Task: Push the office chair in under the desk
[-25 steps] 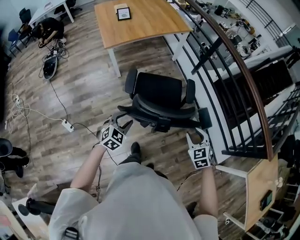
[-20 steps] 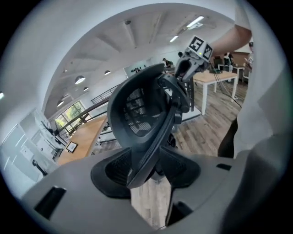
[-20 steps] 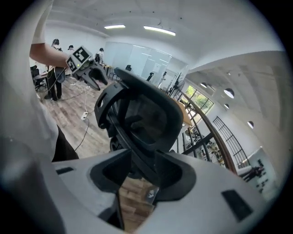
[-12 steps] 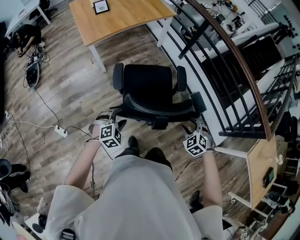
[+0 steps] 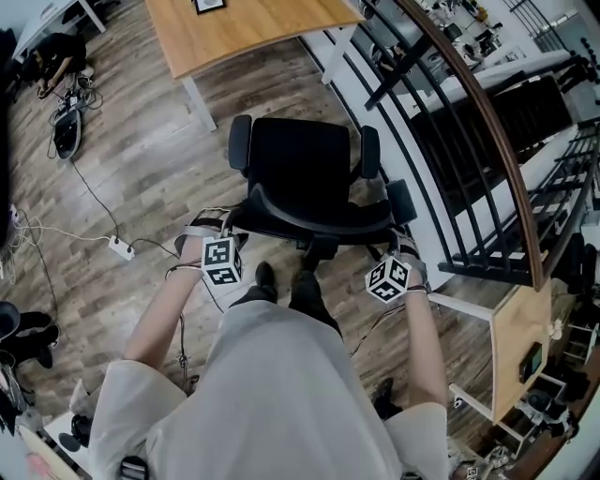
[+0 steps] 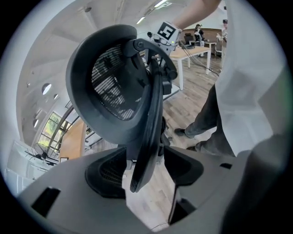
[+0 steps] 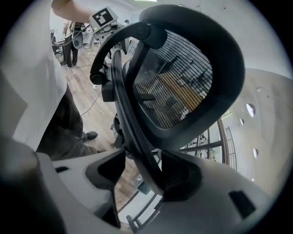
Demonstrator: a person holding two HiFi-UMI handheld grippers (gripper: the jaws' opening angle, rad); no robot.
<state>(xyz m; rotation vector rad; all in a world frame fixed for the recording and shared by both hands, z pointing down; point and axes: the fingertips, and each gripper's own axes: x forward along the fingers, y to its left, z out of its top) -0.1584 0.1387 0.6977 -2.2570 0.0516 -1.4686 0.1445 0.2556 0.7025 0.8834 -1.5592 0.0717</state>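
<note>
The black office chair [image 5: 300, 159] stands on the wood floor, its seat towards the wooden desk [image 5: 244, 28] at the top and its mesh backrest [image 5: 319, 214] towards me. My left gripper [image 5: 228, 234] is at the backrest's left end and my right gripper [image 5: 400, 246] at its right end. In the left gripper view the backrest's [image 6: 110, 87] rim runs down between the opening jaws of the left gripper [image 6: 144, 169], with a gap to one pad. In the right gripper view the backrest's [image 7: 183, 82] rim lies between the opening jaws of the right gripper [image 7: 144, 171], not squeezed.
A black railing [image 5: 469, 141] with a wooden handrail runs along the right. A power strip with cables [image 5: 120, 248] lies on the floor at the left. A small wooden table [image 5: 520, 347] stands at the lower right. My shoes [image 5: 265, 275] are just behind the chair base.
I have stepped up close behind the chair. Both grippers have come forward to the backrest's two ends, and the chair now sits higher in the head view.
</note>
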